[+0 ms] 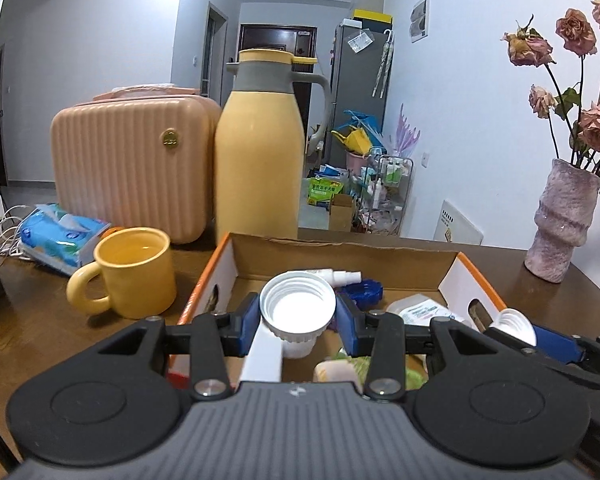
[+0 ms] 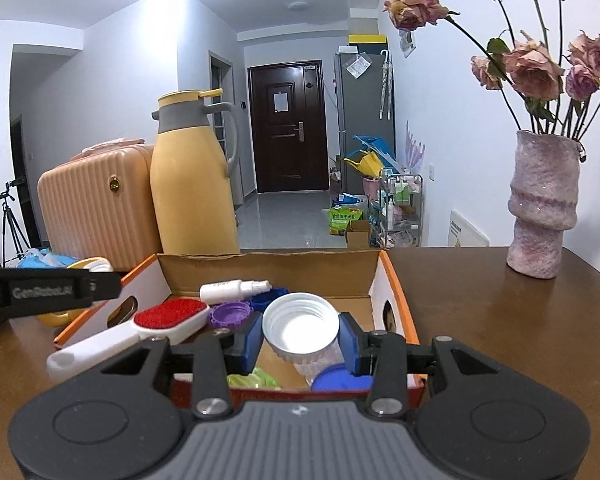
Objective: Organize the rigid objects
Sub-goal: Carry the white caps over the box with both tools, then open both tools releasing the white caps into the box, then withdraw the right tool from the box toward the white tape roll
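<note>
- Nearest to us, in the left wrist view, our left gripper (image 1: 298, 316) has its jaws closed on a white ribbed cap (image 1: 298, 306), open side facing the camera, held above the box.
- In the right wrist view, our right gripper (image 2: 300, 338) has its jaws closed on a second white cap (image 2: 301, 326), also above the box.
- Under both lies an open cardboard box (image 2: 268, 270) with orange edges, resting on the brown bench (image 2: 480, 320).
- Our grippers hide much of the box floor; a blue lid (image 2: 340, 378) and something green (image 2: 252, 380) show only in part, and we cannot tell what the green thing is.
- Further in lie a white brush with a red pad (image 2: 168, 318), its handle overhanging the box wall, a purple cap (image 2: 230, 314), a dark blue cap (image 2: 268, 296) mostly hidden, and a small white spray bottle (image 2: 232, 288).
- Left of the box stands a yellow mug (image 1: 134, 272), with a blue tissue pack (image 1: 62, 236) behind it.
- Beyond the box stand a yellow jug (image 1: 260, 148) and a ribbed peach case (image 1: 132, 168), side by side.
- Far right, a pink vase (image 2: 542, 204) holds dried roses, cut off at the frame edge.
</note>
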Demonstrator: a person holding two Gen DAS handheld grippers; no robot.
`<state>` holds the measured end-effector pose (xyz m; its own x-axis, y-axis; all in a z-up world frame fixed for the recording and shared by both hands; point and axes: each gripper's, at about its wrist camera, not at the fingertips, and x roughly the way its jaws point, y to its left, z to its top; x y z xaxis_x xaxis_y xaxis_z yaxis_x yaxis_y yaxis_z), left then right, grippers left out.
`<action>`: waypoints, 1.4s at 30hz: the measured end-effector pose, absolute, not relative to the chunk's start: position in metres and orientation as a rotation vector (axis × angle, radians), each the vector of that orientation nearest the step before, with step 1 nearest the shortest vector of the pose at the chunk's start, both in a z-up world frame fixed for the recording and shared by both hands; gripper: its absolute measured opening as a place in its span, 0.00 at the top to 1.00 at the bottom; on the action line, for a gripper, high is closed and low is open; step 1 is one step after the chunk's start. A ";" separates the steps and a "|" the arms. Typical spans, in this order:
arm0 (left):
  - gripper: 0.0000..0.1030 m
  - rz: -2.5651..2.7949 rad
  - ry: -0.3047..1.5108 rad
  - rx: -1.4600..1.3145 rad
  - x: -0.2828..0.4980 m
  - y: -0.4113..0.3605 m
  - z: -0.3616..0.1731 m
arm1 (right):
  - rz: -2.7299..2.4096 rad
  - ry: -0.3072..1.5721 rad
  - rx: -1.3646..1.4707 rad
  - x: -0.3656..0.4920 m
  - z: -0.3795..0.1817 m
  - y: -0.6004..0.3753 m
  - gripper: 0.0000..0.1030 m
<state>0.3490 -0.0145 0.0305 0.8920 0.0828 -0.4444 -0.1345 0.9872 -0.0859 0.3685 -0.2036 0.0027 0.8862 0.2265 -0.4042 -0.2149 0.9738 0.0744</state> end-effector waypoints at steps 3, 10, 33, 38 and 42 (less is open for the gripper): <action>0.60 0.114 0.454 -0.112 0.360 -0.021 0.030 | 0.231 0.426 0.035 0.379 0.001 -0.201 0.62; 0.60 0.133 0.468 -0.110 0.390 -0.028 0.022 | 0.226 0.433 0.046 0.405 -0.006 -0.198 0.62; 0.00 0.168 0.511 -0.060 0.418 -0.025 0.008 | 0.181 0.502 -0.020 0.431 -0.022 -0.196 0.00; 0.00 0.168 0.515 -0.066 0.417 -0.023 0.009 | 0.179 0.501 -0.016 0.431 -0.021 -0.197 0.00; 0.00 0.171 0.516 -0.066 0.417 -0.023 0.010 | 0.182 0.496 -0.015 0.430 -0.019 -0.198 0.00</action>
